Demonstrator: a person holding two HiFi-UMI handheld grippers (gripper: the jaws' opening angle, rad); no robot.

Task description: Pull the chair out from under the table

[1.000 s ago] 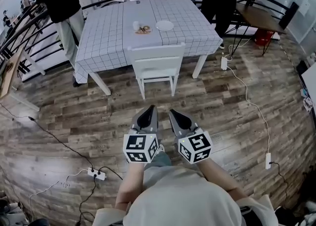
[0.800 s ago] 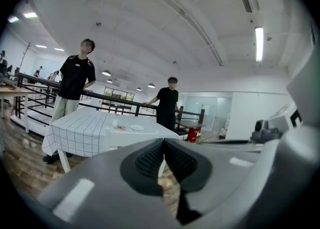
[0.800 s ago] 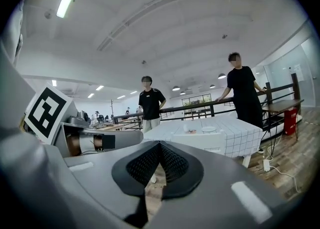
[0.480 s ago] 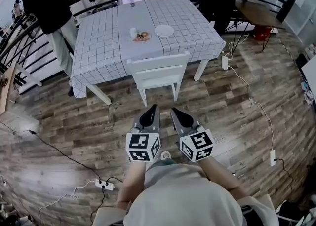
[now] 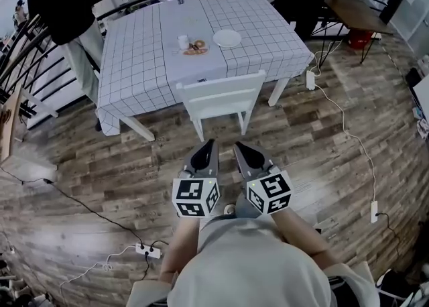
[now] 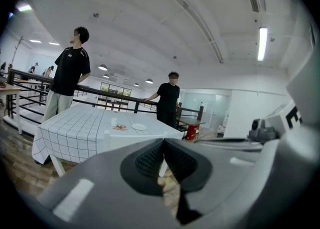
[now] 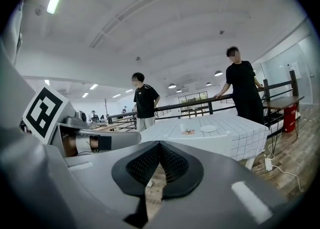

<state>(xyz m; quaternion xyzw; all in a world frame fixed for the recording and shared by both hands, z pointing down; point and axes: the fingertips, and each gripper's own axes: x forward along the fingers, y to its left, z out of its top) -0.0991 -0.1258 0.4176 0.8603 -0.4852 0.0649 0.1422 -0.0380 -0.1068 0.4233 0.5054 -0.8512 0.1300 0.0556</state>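
Both the left gripper [image 5: 212, 142] and right gripper [image 5: 237, 145] have fingers clenched, empty — chair [image 5: 221, 92] half hidden under table [image 5: 144, 47].

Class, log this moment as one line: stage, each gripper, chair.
stage: chair not yet reached | left gripper: shut, empty | right gripper: shut, empty | chair: pushed in at table, untouched

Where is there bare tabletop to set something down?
Bare: the table left of the cup, out to its left edge; also the strip right of the plate. Crowded: the middle, behind the chair, where cup, a small food item and plate sit close together.
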